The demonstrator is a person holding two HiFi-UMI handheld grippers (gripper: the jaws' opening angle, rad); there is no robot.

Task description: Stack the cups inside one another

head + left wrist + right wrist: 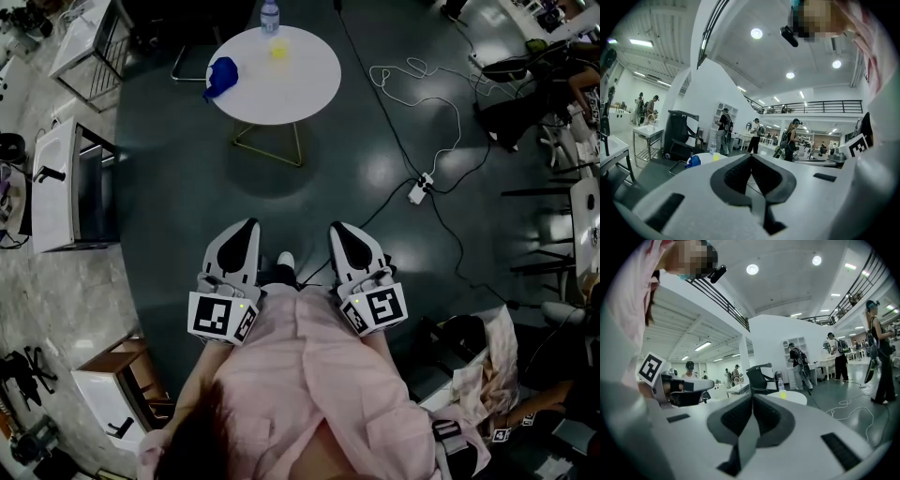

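A round white table [309,89] stands far ahead on the dark floor. On it are a blue cup-like thing [221,75], a small yellow cup [278,49] and a clear water bottle [270,16]. Both grippers are held close to the person's body, well short of the table. The left gripper [249,227] is shut with nothing in it; its jaws meet at the tips in the left gripper view [751,156]. The right gripper [340,229] is likewise shut and empty [753,397]. Beyond the jaws I see the blue thing [693,161] and the yellow cup [782,394].
White cables [427,89] and a power strip [419,190] lie on the floor to the right of the table. White cabinets [66,183] line the left side. A black chair [680,136] stands behind the table, and several people stand further back.
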